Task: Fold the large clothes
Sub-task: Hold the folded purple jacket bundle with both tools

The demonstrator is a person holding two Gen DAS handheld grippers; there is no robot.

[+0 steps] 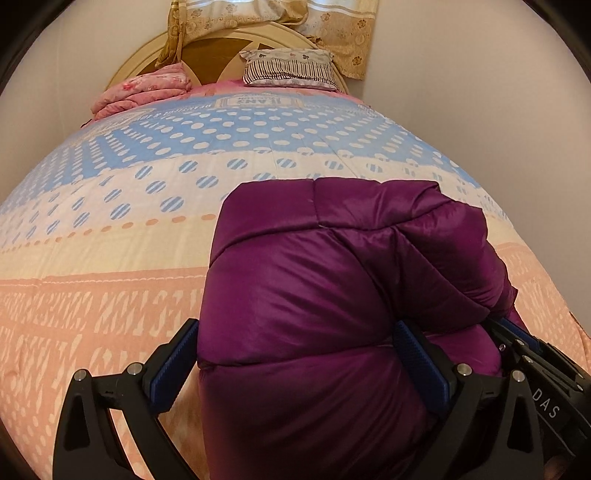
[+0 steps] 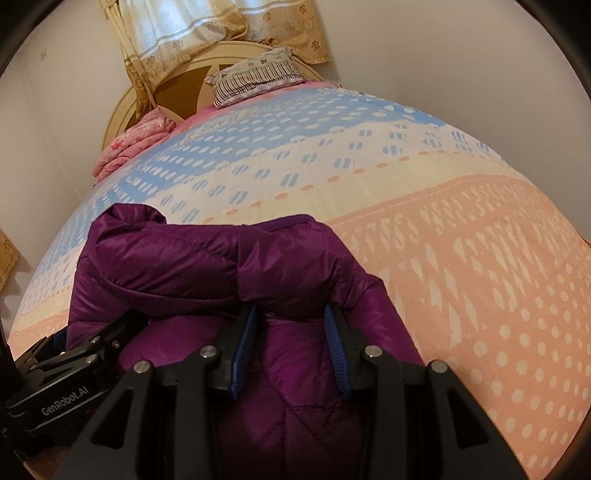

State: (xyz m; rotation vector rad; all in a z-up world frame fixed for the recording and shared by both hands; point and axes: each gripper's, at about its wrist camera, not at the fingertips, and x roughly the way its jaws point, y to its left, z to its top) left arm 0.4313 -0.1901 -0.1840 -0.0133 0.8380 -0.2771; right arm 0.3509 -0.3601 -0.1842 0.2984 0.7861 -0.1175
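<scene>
Purple puffer jacket [image 1: 295, 295] between wide left gripper [image 1: 295, 362] fingers.

Bedspread [image 1: 110, 236] lies open leftward; puffy jacket [image 1: 295, 295] blocks the middle.

One purple jacket [image 1: 314, 295], one striped pillow [image 1: 291, 70], one pink folded blanket [image 1: 144, 92], seemingly; two tools [image 1: 295, 369]

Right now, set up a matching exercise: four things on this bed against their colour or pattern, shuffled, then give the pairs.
Things:
1. puffer jacket
2. pillow
3. folded blanket
4. curtain

Looks:
A. pink floral
B. purple, shiny
C. beige and gold, flowered
D. dark stripes with a pale printed top

Pairs: 1-B, 2-D, 3-A, 4-C
</scene>
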